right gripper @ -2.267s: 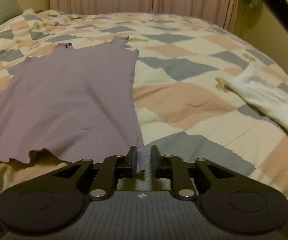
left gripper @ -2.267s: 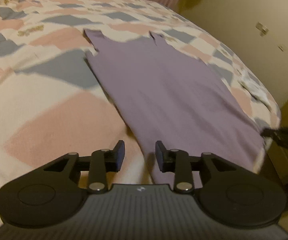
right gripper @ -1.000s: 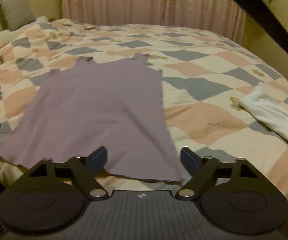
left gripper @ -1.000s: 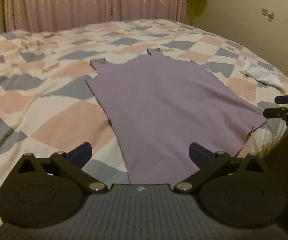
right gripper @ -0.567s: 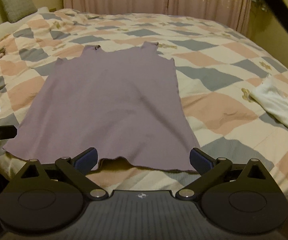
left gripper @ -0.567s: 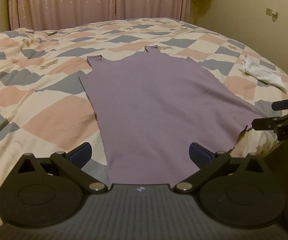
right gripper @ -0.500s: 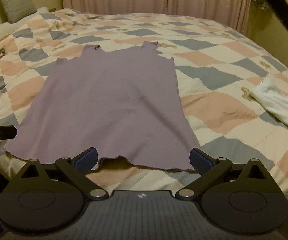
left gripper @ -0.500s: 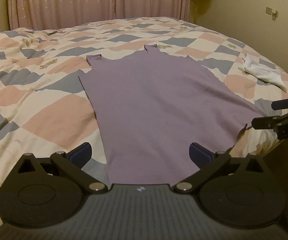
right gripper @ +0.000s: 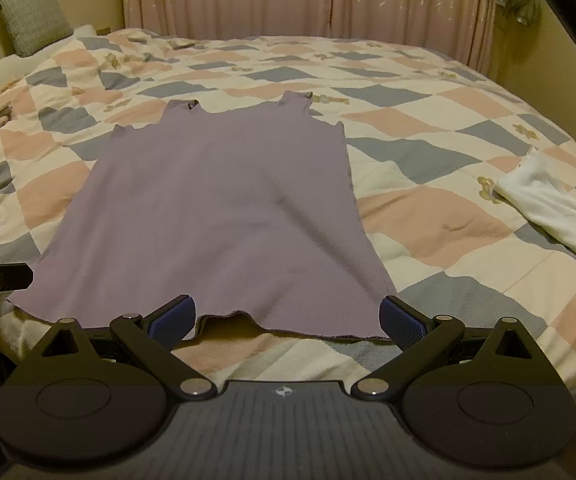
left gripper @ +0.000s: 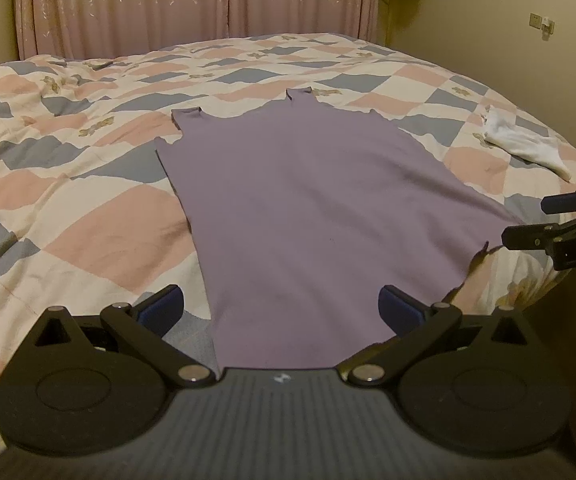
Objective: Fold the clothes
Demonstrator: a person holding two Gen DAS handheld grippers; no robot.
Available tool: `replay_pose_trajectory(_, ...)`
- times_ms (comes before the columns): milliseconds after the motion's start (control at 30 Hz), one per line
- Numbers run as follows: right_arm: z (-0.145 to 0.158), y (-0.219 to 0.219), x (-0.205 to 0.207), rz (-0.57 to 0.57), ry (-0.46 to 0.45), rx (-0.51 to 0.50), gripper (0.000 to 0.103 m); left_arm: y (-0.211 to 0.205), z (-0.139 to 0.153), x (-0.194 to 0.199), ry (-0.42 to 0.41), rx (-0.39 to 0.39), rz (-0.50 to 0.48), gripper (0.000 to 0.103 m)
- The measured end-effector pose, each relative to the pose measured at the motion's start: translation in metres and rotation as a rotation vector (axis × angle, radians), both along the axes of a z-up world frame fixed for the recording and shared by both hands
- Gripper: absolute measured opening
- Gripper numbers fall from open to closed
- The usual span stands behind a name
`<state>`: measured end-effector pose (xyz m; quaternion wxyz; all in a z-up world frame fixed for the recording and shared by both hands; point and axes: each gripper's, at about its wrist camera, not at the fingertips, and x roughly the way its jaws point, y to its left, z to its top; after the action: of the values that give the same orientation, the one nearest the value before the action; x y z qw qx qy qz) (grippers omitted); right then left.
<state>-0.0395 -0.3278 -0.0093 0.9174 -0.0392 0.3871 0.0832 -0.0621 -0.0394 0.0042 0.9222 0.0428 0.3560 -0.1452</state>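
the purple top (left gripper: 307, 216) lies flat on the quilt (left gripper: 88, 240), straps at the far end, hem at the near edge of the bed. the left claw (left gripper: 282, 308) hangs over the hem's left part with its jaws spread wide and nothing between the pads; the cloth runs forward from just ahead of it. the right claw (right gripper: 288, 320) is likewise spread wide and empty, hovering just short of the hem, which ripples a little between its fingers.

what could go wrong, as i judge it: the hem sits right at the bed's edge, so a pinch taken too shallow would catch only one layer, or the quilt with it, and the fold would drag the bedding up. the two claws also stand at different spots along the hem; lifting unevenly would skew the top and leave a crooked fold. the loose wave in the hem ahead of the right claw could slip out of a light grip.

the right view shows the hem's whole line, a cushion (right gripper: 32, 18) far left and the left claw's tips at its left edge. the left view hides that hem under its own body but shows the wall sockets (left gripper: 543, 22). a white cloth (right gripper: 555, 208) lies well off to the right of both claws.
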Motion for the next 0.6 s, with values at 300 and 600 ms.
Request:
replay_pose_trajectory(300,-0.0017,-0.0024,0.0007,-0.002,-0.003,-0.001,0.101,0.0006,0.0004,0.001,0.001,-0.003,-0.01,0.102)
replay_pose_trajectory(600,-0.0045,-0.0039,0.0023,-0.011,-0.003,-0.002,0.101,-0.0009,-0.0018,0.0028,0.006,0.0,-0.013,0.102)
